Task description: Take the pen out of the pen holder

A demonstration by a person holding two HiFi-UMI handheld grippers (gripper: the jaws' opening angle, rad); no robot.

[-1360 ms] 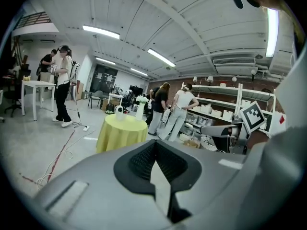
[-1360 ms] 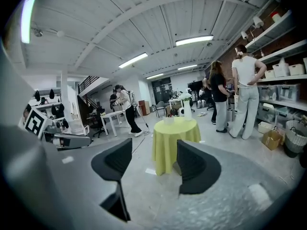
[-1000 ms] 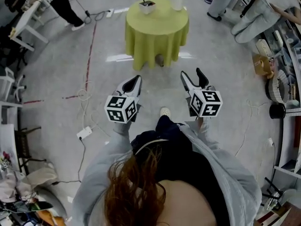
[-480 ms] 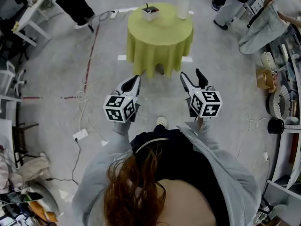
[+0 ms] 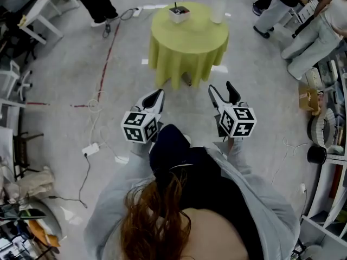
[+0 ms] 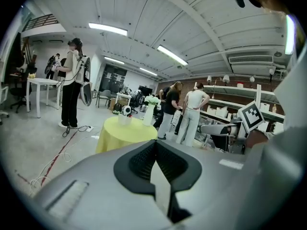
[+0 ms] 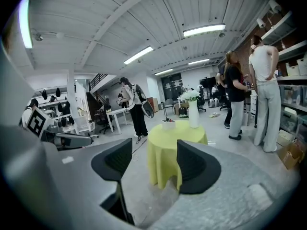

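A round table (image 5: 187,39) under a yellow-green cloth stands a few steps ahead of me. On its far left part sits a small white pen holder (image 5: 179,14) with a dark pen (image 5: 175,6) sticking up from it. My left gripper (image 5: 157,94) hovers over the floor short of the table, its jaws shut and empty. To its right my right gripper (image 5: 222,87) is open with nothing between its fingers. The right gripper view frames the table (image 7: 175,145) and pen holder (image 7: 168,124) between the jaws. In the left gripper view the table (image 6: 125,132) lies beyond the closed tips.
A white vase (image 5: 219,8) of flowers shares the table top with the holder. Cables and a power strip (image 5: 90,149) lie on the floor at left, beside a red floor line (image 5: 105,58). People stand beyond the table and at right (image 7: 265,104). Shelves line the right side.
The table has slid down in the head view and looks closer, as the person steps toward it. Both grippers keep their poses: left shut, right open.
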